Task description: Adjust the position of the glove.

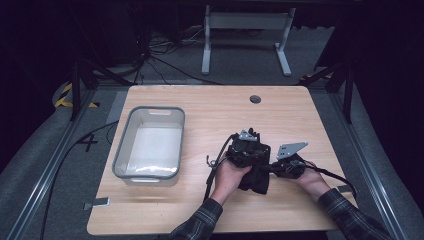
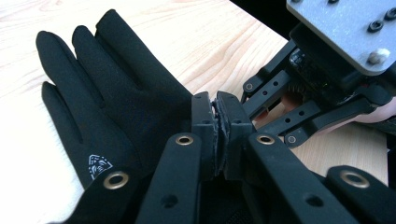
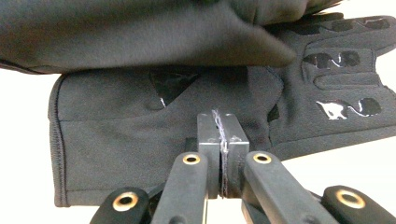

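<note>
Plenty of bare table [image 1: 210, 110] toward the far edge and in the middle; grey bin [image 1: 148, 142] well apart at the left. Near the front right edge, black gloves [image 1: 256, 172] lying flat on the wood between the two hands. Left gripper [image 2: 217, 135] closed, pads pressed together just beside the upper glove [image 2: 112, 107], perhaps pinching its edge, hard to tell at this angle. Right gripper [image 3: 222, 140] clamped shut at the cuff side of the lower glove [image 3: 140, 135], fabric seemingly nipped. Matte black cloth, small white crest near one cuff, glossy grip patches on the other's palm.
</note>
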Action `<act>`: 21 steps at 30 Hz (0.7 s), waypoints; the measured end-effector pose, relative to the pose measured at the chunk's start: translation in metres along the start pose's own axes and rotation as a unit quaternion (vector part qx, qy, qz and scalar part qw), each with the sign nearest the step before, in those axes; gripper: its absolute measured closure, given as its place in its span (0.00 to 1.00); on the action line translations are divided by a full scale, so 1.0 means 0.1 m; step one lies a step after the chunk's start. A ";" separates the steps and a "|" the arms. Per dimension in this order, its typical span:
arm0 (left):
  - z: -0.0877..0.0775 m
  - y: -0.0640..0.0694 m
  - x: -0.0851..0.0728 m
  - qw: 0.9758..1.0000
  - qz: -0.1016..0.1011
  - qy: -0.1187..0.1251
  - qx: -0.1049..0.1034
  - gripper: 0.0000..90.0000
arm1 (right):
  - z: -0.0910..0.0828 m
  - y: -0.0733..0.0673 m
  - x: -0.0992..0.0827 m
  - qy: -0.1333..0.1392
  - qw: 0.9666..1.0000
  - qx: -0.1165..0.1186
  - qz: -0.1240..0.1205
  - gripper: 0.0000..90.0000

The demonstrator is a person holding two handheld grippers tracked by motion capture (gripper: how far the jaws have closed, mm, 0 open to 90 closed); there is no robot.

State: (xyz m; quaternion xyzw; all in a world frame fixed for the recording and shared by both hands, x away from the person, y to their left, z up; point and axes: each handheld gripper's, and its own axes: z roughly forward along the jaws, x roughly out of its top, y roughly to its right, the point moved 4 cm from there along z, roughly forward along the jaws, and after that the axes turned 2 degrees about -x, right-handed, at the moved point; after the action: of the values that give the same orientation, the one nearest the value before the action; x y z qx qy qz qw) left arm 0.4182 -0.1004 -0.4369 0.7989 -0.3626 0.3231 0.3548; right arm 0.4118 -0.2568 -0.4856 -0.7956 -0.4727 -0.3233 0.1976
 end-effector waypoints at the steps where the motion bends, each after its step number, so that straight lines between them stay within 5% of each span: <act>1: 0.00 0.00 0.00 1.000 0.000 0.000 -0.003 0.95 | -0.01 0.00 0.00 -0.003 1.000 -0.001 -0.001 1.00; 9: -0.07 0.04 0.03 0.999 0.015 0.013 -0.025 0.92 | -0.42 0.17 -0.03 0.020 0.999 -0.031 0.024 1.00; 15: -0.22 0.00 -0.04 0.999 0.040 -0.007 0.002 0.99 | -0.59 0.16 0.04 0.044 0.998 -0.024 0.032 1.00; 21: -0.33 -0.13 -0.20 0.998 0.044 -0.033 0.038 0.99 | -0.51 0.09 0.20 0.047 0.999 -0.011 0.018 1.00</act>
State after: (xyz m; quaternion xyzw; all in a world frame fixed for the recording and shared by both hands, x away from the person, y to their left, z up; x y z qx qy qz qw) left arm 0.4098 -0.0611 -0.4388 0.8053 -0.3967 0.3253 0.2972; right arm 0.4098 -0.2807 -0.4352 -0.7899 -0.4449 -0.3624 0.2164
